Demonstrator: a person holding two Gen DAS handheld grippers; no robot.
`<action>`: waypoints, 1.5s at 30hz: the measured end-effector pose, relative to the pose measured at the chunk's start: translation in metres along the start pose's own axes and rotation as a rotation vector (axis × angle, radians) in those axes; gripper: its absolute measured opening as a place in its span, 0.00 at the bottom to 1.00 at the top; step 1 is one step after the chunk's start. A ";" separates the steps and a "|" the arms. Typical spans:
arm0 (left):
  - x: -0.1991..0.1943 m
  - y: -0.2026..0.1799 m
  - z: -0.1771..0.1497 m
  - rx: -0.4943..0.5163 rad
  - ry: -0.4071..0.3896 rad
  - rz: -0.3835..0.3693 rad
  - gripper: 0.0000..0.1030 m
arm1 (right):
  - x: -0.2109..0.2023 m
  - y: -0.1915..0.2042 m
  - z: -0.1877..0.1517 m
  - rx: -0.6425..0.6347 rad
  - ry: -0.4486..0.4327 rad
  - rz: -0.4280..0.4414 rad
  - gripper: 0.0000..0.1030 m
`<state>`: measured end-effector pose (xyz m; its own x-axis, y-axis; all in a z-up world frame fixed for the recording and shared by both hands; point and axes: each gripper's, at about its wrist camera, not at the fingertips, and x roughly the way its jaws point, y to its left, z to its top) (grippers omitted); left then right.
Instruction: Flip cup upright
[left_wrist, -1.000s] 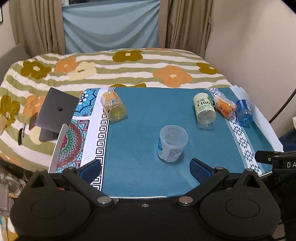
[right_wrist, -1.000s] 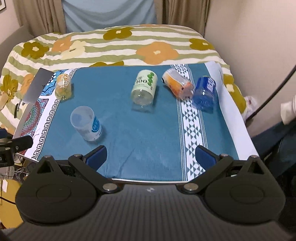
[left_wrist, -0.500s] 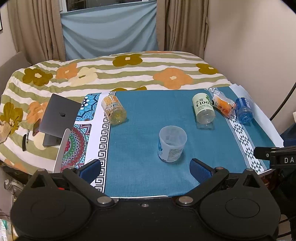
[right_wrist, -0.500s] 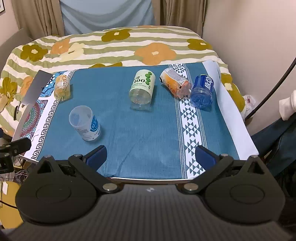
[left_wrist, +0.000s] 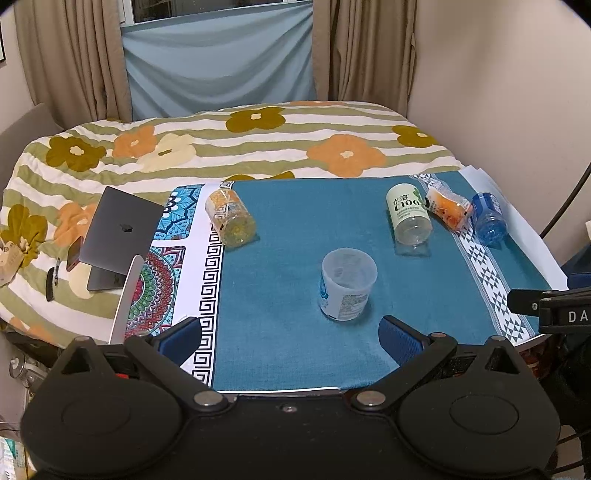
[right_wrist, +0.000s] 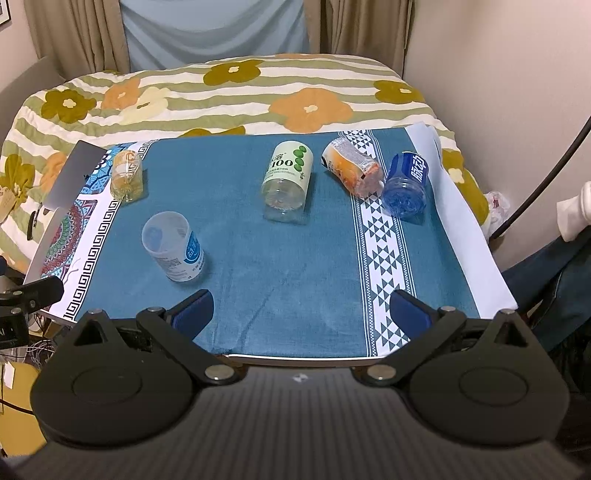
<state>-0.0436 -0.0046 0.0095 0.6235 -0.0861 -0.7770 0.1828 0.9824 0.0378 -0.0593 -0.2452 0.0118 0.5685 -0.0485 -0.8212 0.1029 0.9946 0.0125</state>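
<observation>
A translucent cup with a blue-and-white label stands upright, mouth up, on the teal cloth; it also shows in the right wrist view. Several other cups lie on their sides: a yellow one at the left, a green-labelled "100" one, an orange one and a blue one at the right. My left gripper is open and empty, just short of the upright cup. My right gripper is open and empty at the table's front edge.
The table's cloth ends close to both grippers. A grey laptop rests on the flowered bedspread at the left. A wall stands at the right. Part of the right gripper shows at the left wrist view's right edge.
Both grippers have drawn back and risen a little, so the table looks farther away. The cups have not moved. Both grippers stay open.
</observation>
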 end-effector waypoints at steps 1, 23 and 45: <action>0.000 0.001 0.000 -0.001 0.001 -0.002 1.00 | 0.000 0.000 0.000 0.000 0.000 0.002 1.00; 0.001 -0.002 0.001 -0.001 -0.007 0.012 1.00 | -0.001 0.003 0.003 -0.001 -0.003 0.000 1.00; 0.007 0.002 0.005 -0.018 -0.008 0.018 1.00 | 0.002 0.002 0.006 0.002 0.000 0.000 1.00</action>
<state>-0.0350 -0.0037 0.0075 0.6328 -0.0696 -0.7711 0.1574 0.9867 0.0401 -0.0525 -0.2441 0.0136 0.5689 -0.0484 -0.8210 0.1044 0.9944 0.0137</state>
